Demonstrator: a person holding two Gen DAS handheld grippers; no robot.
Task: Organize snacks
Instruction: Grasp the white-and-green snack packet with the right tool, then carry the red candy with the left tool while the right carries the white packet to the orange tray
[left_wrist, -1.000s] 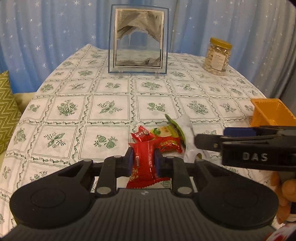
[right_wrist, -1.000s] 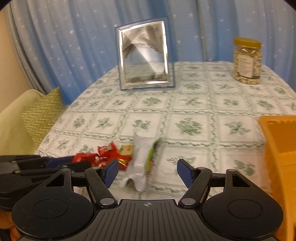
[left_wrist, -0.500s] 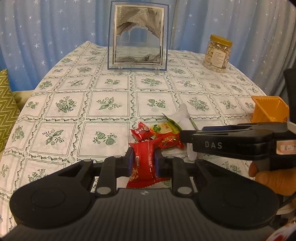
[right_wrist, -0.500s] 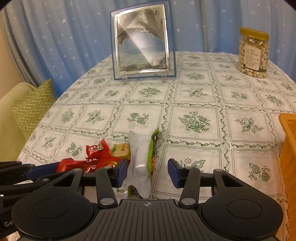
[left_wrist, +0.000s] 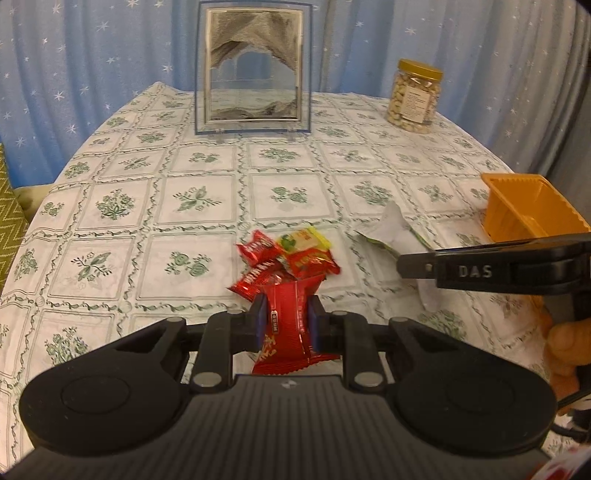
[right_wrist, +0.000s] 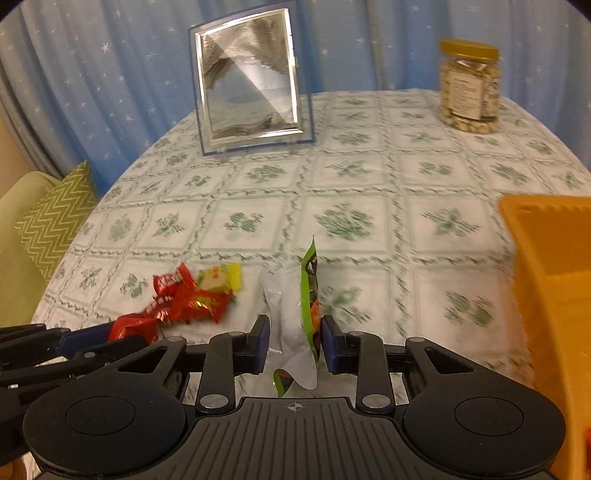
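My left gripper (left_wrist: 285, 308) is shut on a red snack packet (left_wrist: 291, 347), held just above the table near its front edge. Behind it lies a small pile of red and yellow snack packets (left_wrist: 288, 258). My right gripper (right_wrist: 295, 339) has its jaws closing on a white and green packet (right_wrist: 291, 306); both pads press its sides and it stands on edge. In the left wrist view the right gripper (left_wrist: 406, 264) comes in from the right. An orange basket (right_wrist: 554, 258) stands at the right, apart from both grippers.
A framed sand picture (left_wrist: 253, 70) stands at the back of the floral tablecloth (left_wrist: 110, 203). A jar of nuts (left_wrist: 413, 96) sits at the back right. A green zigzag cushion (right_wrist: 55, 218) lies beyond the left table edge. A hand (left_wrist: 565, 347) grips the right tool.
The right gripper's jaws have come together from wide apart onto the white and green packet, which now stands between the pads. The left gripper keeps its grip on the red packet.
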